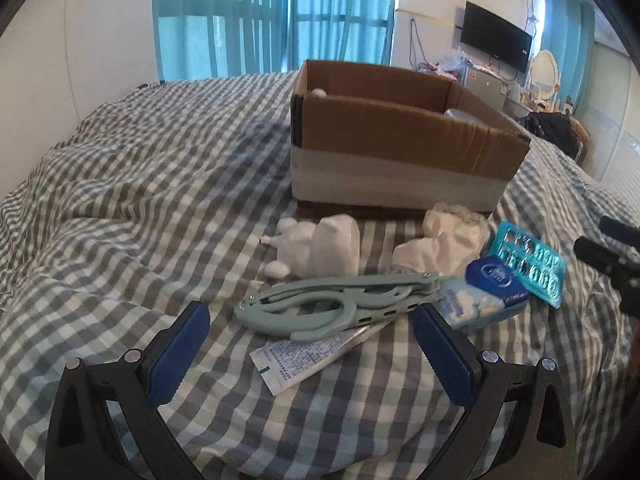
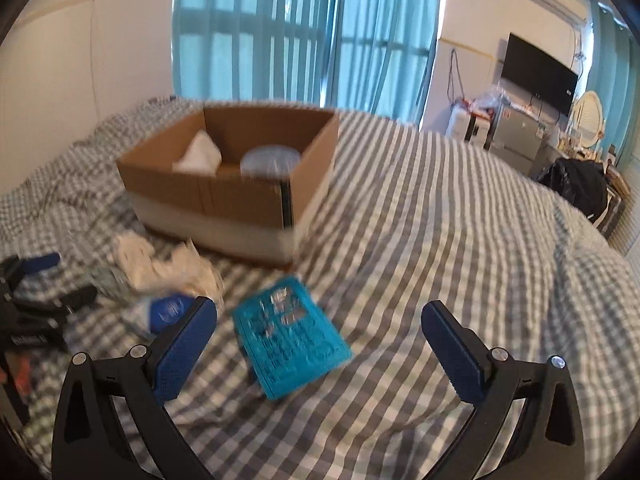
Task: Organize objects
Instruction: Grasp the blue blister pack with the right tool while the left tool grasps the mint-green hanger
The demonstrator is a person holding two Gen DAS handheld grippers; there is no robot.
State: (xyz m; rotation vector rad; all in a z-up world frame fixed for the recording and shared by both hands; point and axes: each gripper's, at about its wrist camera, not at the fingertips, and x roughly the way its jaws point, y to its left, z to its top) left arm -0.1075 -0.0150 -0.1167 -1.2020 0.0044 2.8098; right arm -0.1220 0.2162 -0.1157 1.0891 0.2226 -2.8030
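Note:
An open cardboard box stands on the checked bed; a white item and a clear lid lie inside it. In front of it lie a white figurine, crumpled white cloth, a pale green folded hanger, a white tube, a blue tissue pack and a teal blister pack. My left gripper is open and empty, just short of the hanger and tube. My right gripper is open, with the teal blister pack between its fingers, untouched.
The bed has a rumpled grey-white checked cover. Blue curtains, a wall TV, a cluttered side unit and a dark bag lie beyond the bed at right. The right gripper shows at the left view's right edge.

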